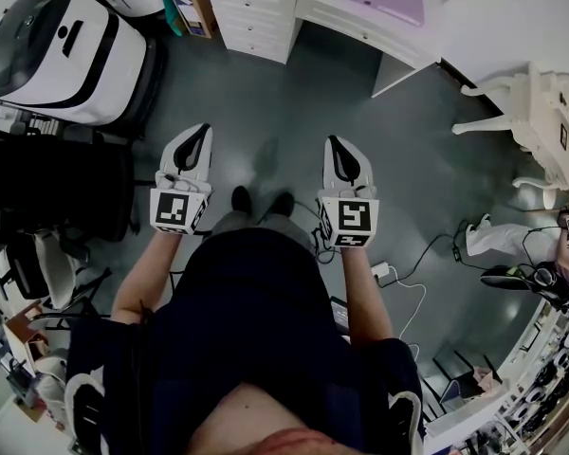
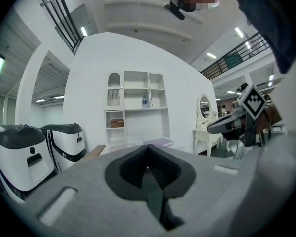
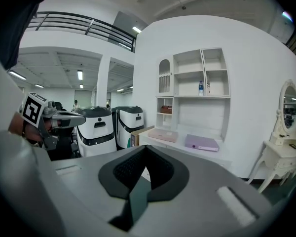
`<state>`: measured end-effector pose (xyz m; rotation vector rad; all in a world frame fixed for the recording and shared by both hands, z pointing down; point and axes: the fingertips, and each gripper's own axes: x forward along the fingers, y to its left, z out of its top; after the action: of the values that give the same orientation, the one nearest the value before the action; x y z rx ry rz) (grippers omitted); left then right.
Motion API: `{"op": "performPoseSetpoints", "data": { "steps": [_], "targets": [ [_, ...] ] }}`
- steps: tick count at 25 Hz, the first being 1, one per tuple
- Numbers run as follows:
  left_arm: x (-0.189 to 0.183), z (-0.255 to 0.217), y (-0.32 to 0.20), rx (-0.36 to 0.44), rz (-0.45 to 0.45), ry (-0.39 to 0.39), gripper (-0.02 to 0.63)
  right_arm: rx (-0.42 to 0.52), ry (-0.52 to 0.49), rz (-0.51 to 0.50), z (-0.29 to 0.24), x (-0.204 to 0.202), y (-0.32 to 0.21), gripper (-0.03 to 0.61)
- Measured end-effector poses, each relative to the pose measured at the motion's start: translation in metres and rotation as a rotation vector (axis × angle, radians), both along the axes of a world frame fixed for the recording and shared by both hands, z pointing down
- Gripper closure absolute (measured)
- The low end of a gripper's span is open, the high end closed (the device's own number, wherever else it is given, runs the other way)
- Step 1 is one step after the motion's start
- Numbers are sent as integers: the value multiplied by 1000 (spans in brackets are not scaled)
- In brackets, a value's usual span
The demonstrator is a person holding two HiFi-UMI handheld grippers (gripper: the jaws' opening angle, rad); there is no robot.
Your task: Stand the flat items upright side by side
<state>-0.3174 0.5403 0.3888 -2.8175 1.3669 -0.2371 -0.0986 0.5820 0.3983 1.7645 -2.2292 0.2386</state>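
– While the left gripper (image 1: pixel 200 133) and the right gripper (image 1: pixel 334 143) are held out over the floor (image 1: pixel 266 107), what is the state of the fingers (image 2: pixel 163 168)?
– Both pairs are pressed together with nothing between them. Each gripper view confirms this.
– Locate the work items.
– Two items lie flat on the white table (image 3: pixel 224 157) ahead, well apart from both grippers. The purple flat item (image 3: pixel 202 142) rests toward the table's right end, near the front edge. The pink flat item (image 3: pixel 163 135) lies to its left, near it but not touching.
– Which hand is nearer?
– Judged from the head view, the right gripper lines up closer to the purple item. The pink item sits roughly between the two lines of reach.
– State the long axis.
– On the purple item it appears to run along the front edge, though the wide-angle lens leaves this uncertain. Neither item is upright yet. A forward approach with the fingers opened would likely come first.
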Motion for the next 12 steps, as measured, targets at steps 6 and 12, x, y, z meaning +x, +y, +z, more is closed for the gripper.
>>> {"op": "performPoseSetpoints", "data": {
  "steps": [6, 12],
  "targets": [
    [1, -1, -3, 0, 1, 7, 597, 7, -4, 0, -2, 2, -2, 578],
    [2, -1, -6, -2, 0, 6, 581, 9, -10, -1, -3, 6, -4, 578]
  ]
}}
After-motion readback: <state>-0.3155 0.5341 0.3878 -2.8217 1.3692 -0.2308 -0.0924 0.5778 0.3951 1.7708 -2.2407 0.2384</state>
